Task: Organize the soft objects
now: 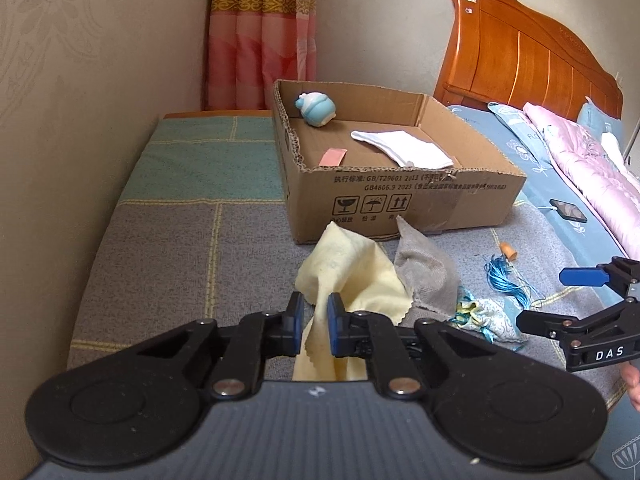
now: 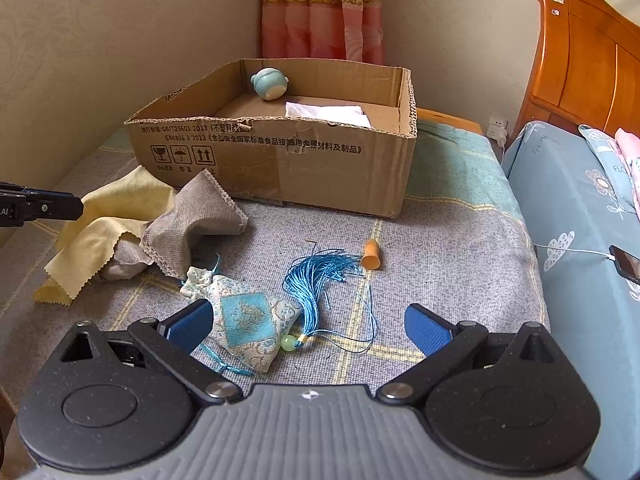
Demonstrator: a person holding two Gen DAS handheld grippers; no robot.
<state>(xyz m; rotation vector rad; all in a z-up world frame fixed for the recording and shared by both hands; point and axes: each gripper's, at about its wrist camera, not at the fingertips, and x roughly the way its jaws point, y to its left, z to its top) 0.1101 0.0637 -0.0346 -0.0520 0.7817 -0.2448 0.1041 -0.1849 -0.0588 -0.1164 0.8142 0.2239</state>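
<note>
- Left wrist view: the left gripper is clamped on a fold of the yellow cloth, its blue pads pinching the fabric, which hangs down between them toward the camera.
- The rest of the yellow cloth spreads over the grey patchwork cover, just in front of the cardboard box.
- A grey cloth lies crumpled against the yellow one on its right side.
- Inside the box sit a small blue toy, a white cloth and a pink slip.
- The right gripper shows at the right edge, its fingers spread, near a patterned pouch and a blue tassel.
- Right wrist view: the right gripper stands wide open, holding nothing; the patterned pouch lies on the cover between its fingers, beside the left one.
- The blue tassel fans out from the pouch, with a small orange cap just past it.
- The yellow cloth and grey cloth lie left, before the box.
</note>
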